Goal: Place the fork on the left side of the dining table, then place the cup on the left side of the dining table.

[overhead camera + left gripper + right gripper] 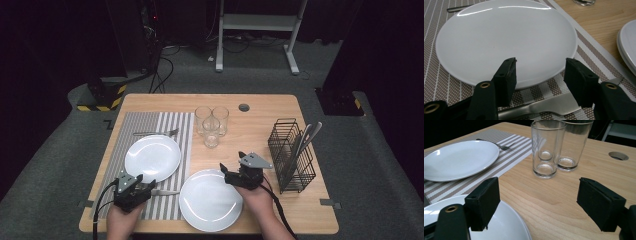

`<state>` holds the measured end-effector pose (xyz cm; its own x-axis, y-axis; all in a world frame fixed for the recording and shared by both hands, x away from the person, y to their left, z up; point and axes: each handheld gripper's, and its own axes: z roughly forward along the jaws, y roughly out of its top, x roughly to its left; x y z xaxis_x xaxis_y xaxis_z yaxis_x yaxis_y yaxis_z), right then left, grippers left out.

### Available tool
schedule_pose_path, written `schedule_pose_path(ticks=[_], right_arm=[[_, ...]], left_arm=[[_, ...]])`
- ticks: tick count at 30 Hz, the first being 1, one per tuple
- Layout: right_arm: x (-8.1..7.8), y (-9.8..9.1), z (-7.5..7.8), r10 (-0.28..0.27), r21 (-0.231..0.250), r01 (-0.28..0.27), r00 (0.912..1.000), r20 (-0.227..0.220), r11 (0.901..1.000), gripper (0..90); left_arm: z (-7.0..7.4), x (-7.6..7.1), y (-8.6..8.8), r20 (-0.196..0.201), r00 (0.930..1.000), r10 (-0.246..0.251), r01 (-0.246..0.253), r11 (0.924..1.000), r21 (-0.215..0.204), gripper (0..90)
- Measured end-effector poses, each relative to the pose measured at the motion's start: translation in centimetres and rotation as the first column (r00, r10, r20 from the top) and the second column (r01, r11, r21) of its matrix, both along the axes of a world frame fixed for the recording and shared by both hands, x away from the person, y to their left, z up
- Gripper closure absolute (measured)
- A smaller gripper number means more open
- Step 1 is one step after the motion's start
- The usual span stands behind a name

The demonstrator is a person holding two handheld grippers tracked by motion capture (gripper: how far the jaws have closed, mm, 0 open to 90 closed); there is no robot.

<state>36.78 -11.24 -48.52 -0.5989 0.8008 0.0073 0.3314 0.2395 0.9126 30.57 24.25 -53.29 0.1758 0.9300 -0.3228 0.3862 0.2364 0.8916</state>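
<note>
- Our left gripper (145, 187) hangs low over the striped placemat (150, 125) with its fingers (506, 75) released, either side of a knife (549, 106) lying just before the far plate (152, 157).
- Our right gripper (231, 172) has its fingers (484, 200) spread wide, grasping nothing, at the upper right rim of the near plate (210, 202) on the desk (250, 140).
- Three glasses (211, 125) stand beyond.

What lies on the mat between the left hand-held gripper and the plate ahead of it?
In the left gripper view, a knife lies crosswise on the striped mat, between the left hand-held gripper and the plate.
</note>
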Motion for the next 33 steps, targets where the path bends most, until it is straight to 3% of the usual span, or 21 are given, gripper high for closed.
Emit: schedule_pose_path(ticks=[17,25,30,33], right_arm=[[1.0,1.8,1.0,0.009,-0.011,-0.009,0.9998,0.017,0.9999,17.6],[2.0,2.5,1.8,-0.003,-0.003,0.003,0.9994,0.034,1.0000,17.5],[2.9,3.3,2.0,-0.008,-0.004,0.008,0.9992,0.039,1.0000,17.5],[3.3,3.5,2.0,-0.014,0.000,0.014,0.9995,0.027,0.9999,17.5]], left_arm=[[0.1,-0.1,0.4,0.009,0.9999,0.008,-0.008,0.9999,-0.012,37.8],[0.1,0.0,0.5,-0.003,1.0000,-0.005,0.005,0.9997,-0.022,37.1],[0.2,0.0,0.6,-0.003,1.0000,-0.009,0.009,0.9987,-0.051,35.4],[0.2,0.0,0.8,-0.002,1.0000,-0.009,0.009,0.9992,-0.038,35.2]])
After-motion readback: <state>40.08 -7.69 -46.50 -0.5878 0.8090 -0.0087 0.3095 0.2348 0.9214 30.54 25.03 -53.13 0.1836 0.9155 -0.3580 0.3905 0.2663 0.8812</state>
